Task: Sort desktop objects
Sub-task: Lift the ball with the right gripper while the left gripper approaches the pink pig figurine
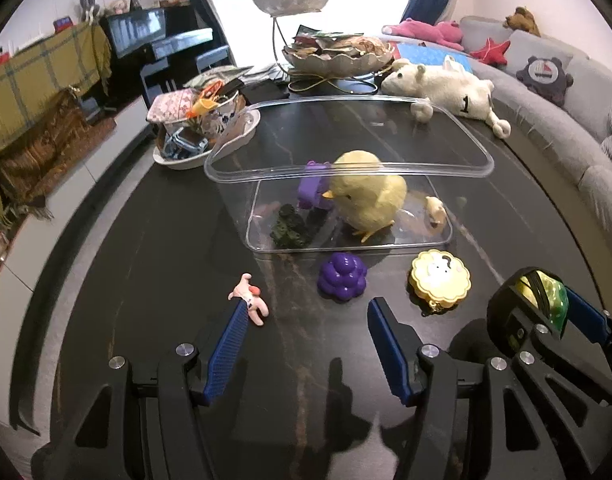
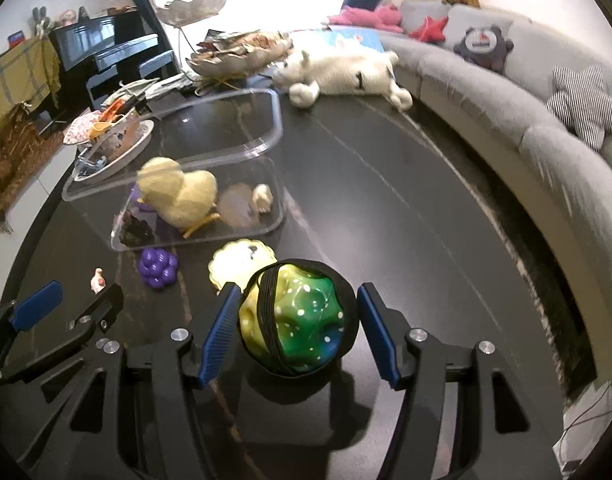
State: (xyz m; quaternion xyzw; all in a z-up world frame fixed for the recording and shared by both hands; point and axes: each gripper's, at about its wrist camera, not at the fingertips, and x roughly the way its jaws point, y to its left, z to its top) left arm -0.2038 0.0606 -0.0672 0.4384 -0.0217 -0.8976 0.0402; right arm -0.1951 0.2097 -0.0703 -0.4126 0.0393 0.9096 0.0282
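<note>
A clear plastic bin [image 1: 386, 246] on the dark table holds a yellow plush chick [image 1: 366, 194], a purple block, a dark green toy and a small white figure. In front of it lie a purple grape toy [image 1: 342, 276], a yellow flower-shaped case [image 1: 440, 282] and a small pink figure [image 1: 250, 300]. My left gripper [image 1: 306, 344] is open and empty just before the grape toy. My right gripper [image 2: 300, 334] has its jaws on either side of a green-yellow ball [image 2: 302, 320] with a black band; small gaps show at both pads. The ball also shows in the left wrist view [image 1: 546, 296].
A white plush sheep [image 1: 442, 90] lies at the table's far edge. A white dish of odds and ends [image 1: 198, 128] stands at the far left. A tiered metal stand [image 1: 330, 56] is behind the bin. A grey sofa [image 2: 506, 92] curves along the right.
</note>
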